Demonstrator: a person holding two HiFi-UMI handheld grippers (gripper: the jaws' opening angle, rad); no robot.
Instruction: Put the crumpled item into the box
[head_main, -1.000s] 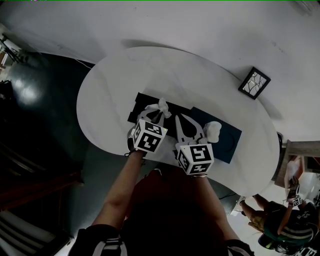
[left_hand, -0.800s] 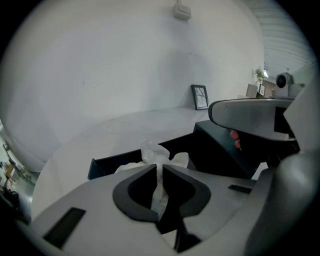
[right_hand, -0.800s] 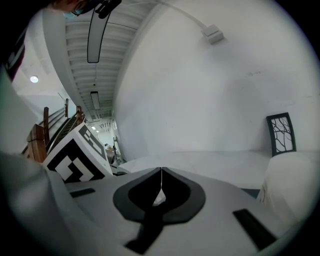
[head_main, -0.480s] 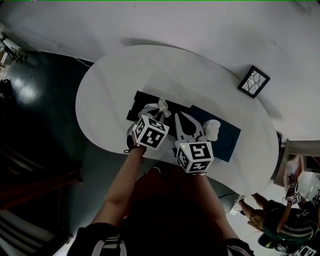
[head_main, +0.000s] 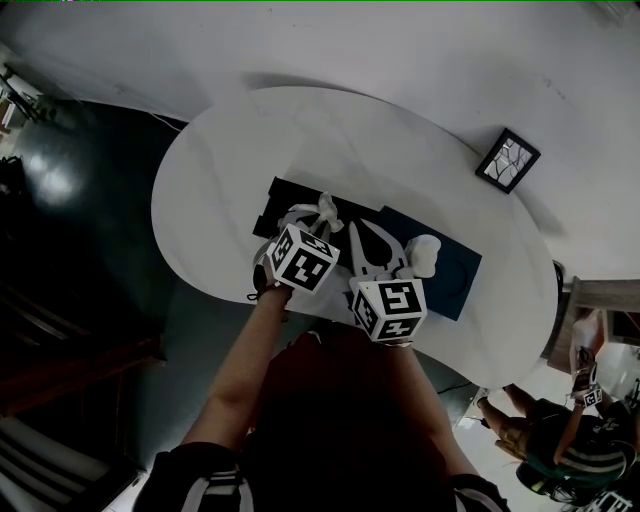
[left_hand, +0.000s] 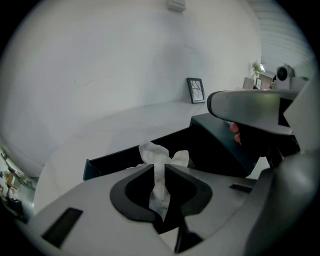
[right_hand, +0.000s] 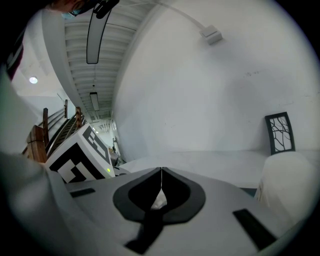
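Note:
A crumpled white paper (left_hand: 159, 172) is pinched between the jaws of my left gripper (left_hand: 161, 167), its top fanning out above the tips. In the head view that paper (head_main: 325, 208) hangs at the near edge of the open black box (head_main: 276, 198), with the left gripper (head_main: 317, 228) just behind it. My right gripper (head_main: 353, 234) sits close beside it on the right, jaws shut tip to tip (right_hand: 161, 170) with nothing clearly held. A second white crumpled lump (head_main: 424, 254) rests on the dark blue lid (head_main: 461, 272).
The box and lid lie on a white oval table (head_main: 300, 140) near its front edge. A small black picture frame (head_main: 508, 160) stands at the table's far right by the wall. People stand at the lower right, off the table.
The left gripper has edged slightly forward and right with the paper still in it. The right gripper has barely moved.

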